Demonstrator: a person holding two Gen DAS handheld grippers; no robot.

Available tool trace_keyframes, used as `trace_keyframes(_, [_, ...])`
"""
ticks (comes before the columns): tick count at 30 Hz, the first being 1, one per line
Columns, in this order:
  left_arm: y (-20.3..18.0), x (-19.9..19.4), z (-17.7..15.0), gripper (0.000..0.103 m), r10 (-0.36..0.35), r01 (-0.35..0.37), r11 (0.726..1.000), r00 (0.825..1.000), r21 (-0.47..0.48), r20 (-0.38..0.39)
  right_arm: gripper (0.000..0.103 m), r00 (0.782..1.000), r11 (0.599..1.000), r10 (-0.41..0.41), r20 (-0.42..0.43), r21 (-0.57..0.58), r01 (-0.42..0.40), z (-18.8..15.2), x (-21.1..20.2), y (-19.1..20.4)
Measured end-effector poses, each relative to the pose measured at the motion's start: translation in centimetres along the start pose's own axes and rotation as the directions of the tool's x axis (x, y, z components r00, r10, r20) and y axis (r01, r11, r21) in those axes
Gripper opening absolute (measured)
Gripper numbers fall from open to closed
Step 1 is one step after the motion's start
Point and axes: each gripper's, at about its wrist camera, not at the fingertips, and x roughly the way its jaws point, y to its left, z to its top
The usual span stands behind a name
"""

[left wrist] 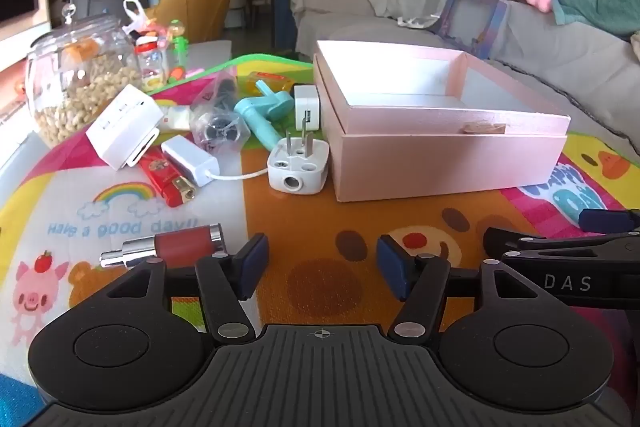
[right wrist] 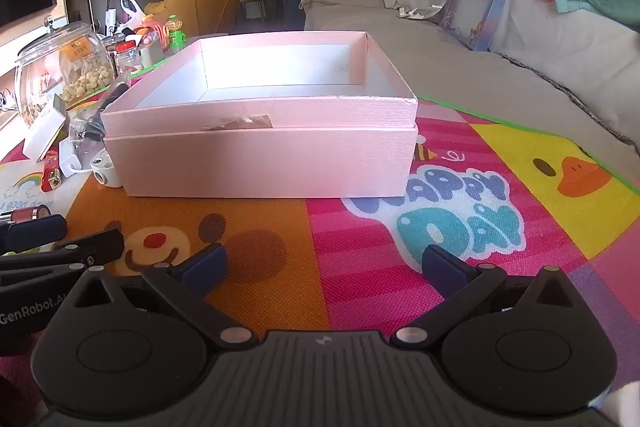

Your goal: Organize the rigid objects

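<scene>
Left wrist view: the left gripper hovers over the colourful play mat with its blue pads spread apart and nothing between them. Just left of its left finger, a small red bottle with a silver cap lies on its side on the mat. At the right edge, a finger of the right gripper reaches into view.

The pink box serves as landmark; it sits open on the mat, its tray nested in a slightly wider base, and its white inside looks bare. Touching or just beside its left front corner lies a white plug adapter, prongs up. Left of that come a white cabled adapter, a red lighter and a white rectangular charger box. Nearer the box's left wall stand a white wall charger and a teal plastic tool, with a clear bag of dark parts between them and the charger box. Farther left stands a glass jar of nuts.

In the right wrist view, the right gripper faces the front wall of the pink box, its jaws standing wide and empty above the mat. Behind the box runs a grey sofa.
</scene>
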Motion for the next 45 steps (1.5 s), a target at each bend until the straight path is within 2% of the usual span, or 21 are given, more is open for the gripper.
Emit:
trace_keyframes(1, [0.19,0.01,0.02,0.066,-0.001,0.001,1.000,1.000,-0.001,0.000,0.103,1.000,1.000,0.001,-0.002,0.001,-0.001,0.02,0.03,0.01])
trace_keyframes(2, [-0.40,0.05,-0.08,0.066,0.049,-0.049,0.997,0.999,0.065,0.006,0.103,1.000,1.000,0.003,0.010,0.004,-0.003,-0.02,-0.02,-0.01])
trace_keyframes(14, [0.01,0.03,0.01,0.066,0.023,-0.023,0.999,1.000,0.030,0.003,0.103,1.000,1.000,0.001,0.005,0.001,-0.001,-0.02,0.00,0.01])
trace_keyframes(45, [-0.17,-0.03,-0.15,0.066,0.018,-0.018,1.000,1.000,0.023,0.004,0.103,1.000,1.000,-0.001,0.005,-0.002,0.001,0.02,-0.06,0.06])
